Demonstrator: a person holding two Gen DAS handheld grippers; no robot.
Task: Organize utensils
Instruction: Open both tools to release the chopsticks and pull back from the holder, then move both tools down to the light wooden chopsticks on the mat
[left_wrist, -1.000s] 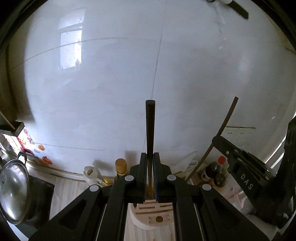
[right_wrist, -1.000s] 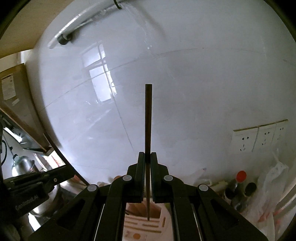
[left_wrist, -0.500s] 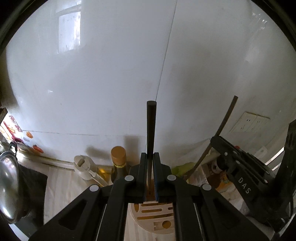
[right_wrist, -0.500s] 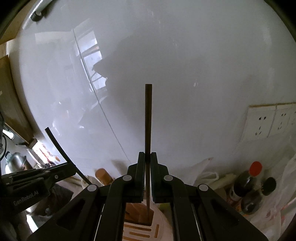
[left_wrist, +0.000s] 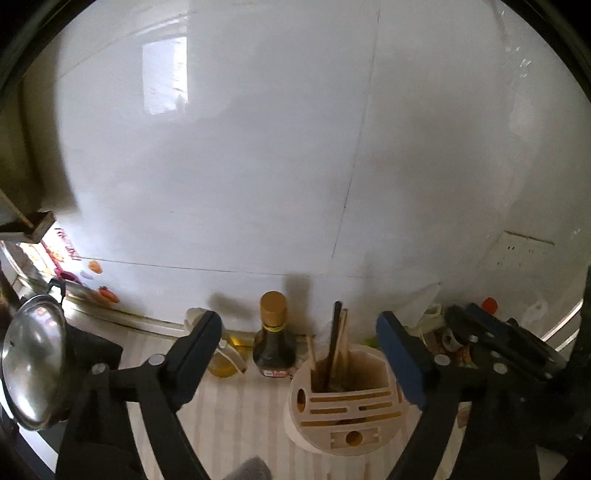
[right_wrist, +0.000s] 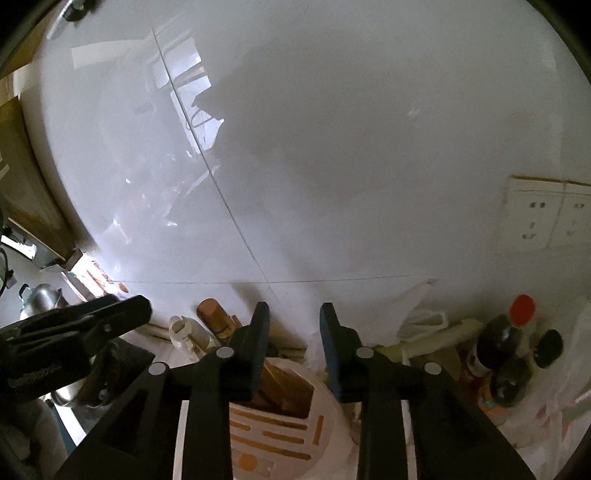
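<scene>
A cream utensil holder (left_wrist: 345, 413) with slots in its top stands on the striped counter. Several chopsticks (left_wrist: 334, 347), one dark and the others pale wood, stand in its open compartment. My left gripper (left_wrist: 299, 328) is open and empty above and in front of the holder. My right gripper (right_wrist: 293, 317) is open and empty right over the holder (right_wrist: 273, 428); wooden sticks (right_wrist: 275, 387) show in its compartment between the jaws. The right gripper also shows at the right of the left wrist view (left_wrist: 498, 347).
A dark sauce bottle (left_wrist: 273, 339) and an oil bottle (left_wrist: 223, 362) stand left of the holder against the white tiled wall. A steel pot (left_wrist: 33, 365) sits far left. Bottles (right_wrist: 511, 354) and plastic bags (right_wrist: 417, 314) crowd the right. Wall sockets (right_wrist: 546, 218) are at right.
Both grippers have opened and let go of their chopsticks, which now stand in the holder. Both views have tilted down toward the counter.
</scene>
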